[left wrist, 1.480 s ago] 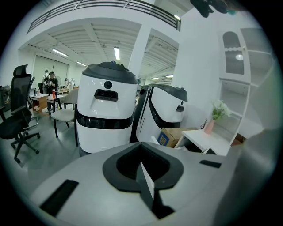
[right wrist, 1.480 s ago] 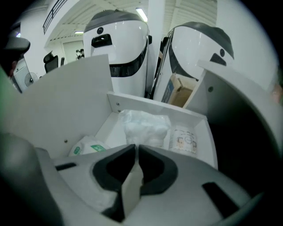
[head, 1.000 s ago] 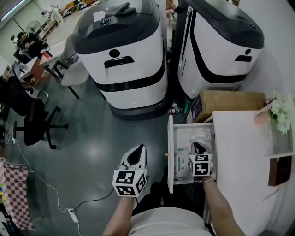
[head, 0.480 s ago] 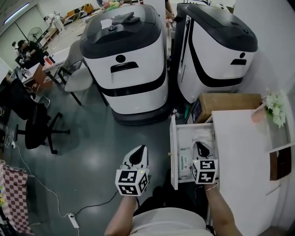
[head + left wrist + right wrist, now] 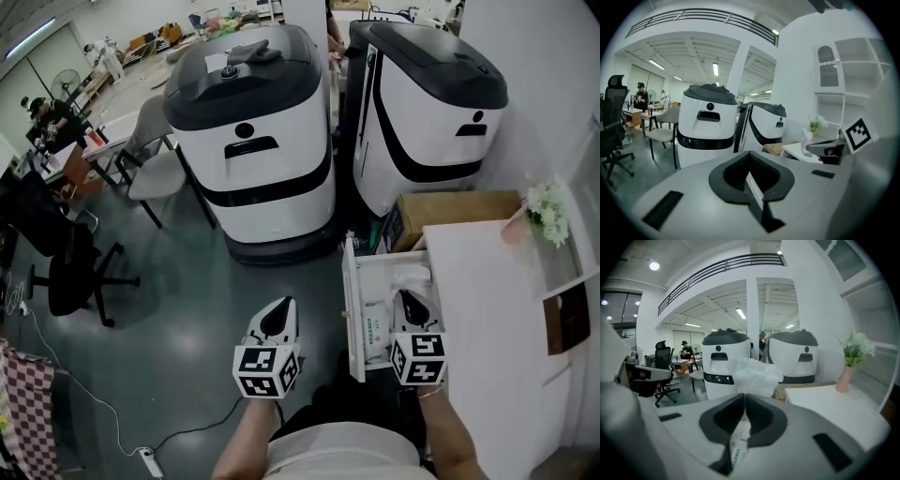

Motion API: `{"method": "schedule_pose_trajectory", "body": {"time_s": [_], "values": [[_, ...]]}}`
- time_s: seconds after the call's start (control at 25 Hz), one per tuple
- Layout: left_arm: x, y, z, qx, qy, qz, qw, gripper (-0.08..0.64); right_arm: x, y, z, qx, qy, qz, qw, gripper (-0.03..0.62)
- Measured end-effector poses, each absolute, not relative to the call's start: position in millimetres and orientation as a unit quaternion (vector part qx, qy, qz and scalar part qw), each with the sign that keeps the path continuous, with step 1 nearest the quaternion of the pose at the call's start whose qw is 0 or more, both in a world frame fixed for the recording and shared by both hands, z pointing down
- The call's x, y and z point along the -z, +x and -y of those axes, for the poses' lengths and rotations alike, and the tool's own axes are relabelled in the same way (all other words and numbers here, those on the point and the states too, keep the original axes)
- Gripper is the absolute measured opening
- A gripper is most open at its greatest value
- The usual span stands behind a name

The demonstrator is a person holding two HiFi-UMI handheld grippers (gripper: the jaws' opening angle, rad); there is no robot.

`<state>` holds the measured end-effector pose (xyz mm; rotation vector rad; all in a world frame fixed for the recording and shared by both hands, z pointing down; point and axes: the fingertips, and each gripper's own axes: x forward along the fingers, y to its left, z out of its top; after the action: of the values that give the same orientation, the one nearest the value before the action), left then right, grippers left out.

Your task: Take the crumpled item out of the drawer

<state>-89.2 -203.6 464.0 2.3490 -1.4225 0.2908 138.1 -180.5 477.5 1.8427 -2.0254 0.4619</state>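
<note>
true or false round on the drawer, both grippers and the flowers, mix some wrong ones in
1. The drawer is open. True.
2. The right gripper is empty. False: it is shut on a crumpled item.
3. The left gripper is inside the drawer. False: it is over the floor, left of the drawer.
4. Flowers stand on the white top. True.

head: steeply down over drawer (image 5: 350, 309) | gripper views: level, forward | shared: white machines (image 5: 267, 141)
</note>
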Motion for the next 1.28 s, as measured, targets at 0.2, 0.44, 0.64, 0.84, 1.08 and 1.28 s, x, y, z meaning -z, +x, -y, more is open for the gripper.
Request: {"method": "schedule_pose_trajectory", "body": {"time_s": [0.2,0.44,0.64,0.84,1.08,1.28], "values": [[-459.2,-92.8,201.1,-0.103,0.84,0.501,0.181,-0.006,-461.1,133.9,171.9,-0.158,0.656,0.72,0.163,0.014],[-459.9,-95.6,195.7,-0.106,0.843,0.496,0.179,-0.006,-438.8,129.2,161.3,-0.146,0.657,0.726,0.144,0.009],[-459.8,-95.5,193.4,-0.105,0.846,0.492,0.178,-0.006,-423.3,123.7,153.5,-0.138,0.659,0.728,0.13,0.008],[-456.3,-93.9,193.6,-0.101,0.848,0.491,0.174,-0.006,-417.1,119.7,149.7,-0.131,0.659,0.73,0.127,0.008],[-456.1,-90.4,190.5,-0.101,0.849,0.489,0.174,-0.006,-414.8,119.3,145.1,-0.133,0.66,0.73,0.12,0.008],[-457.8,-89.0,189.7,-0.102,0.848,0.49,0.175,-0.006,-413.0,121.3,144.2,-0.131,0.659,0.731,0.117,0.008]]}}
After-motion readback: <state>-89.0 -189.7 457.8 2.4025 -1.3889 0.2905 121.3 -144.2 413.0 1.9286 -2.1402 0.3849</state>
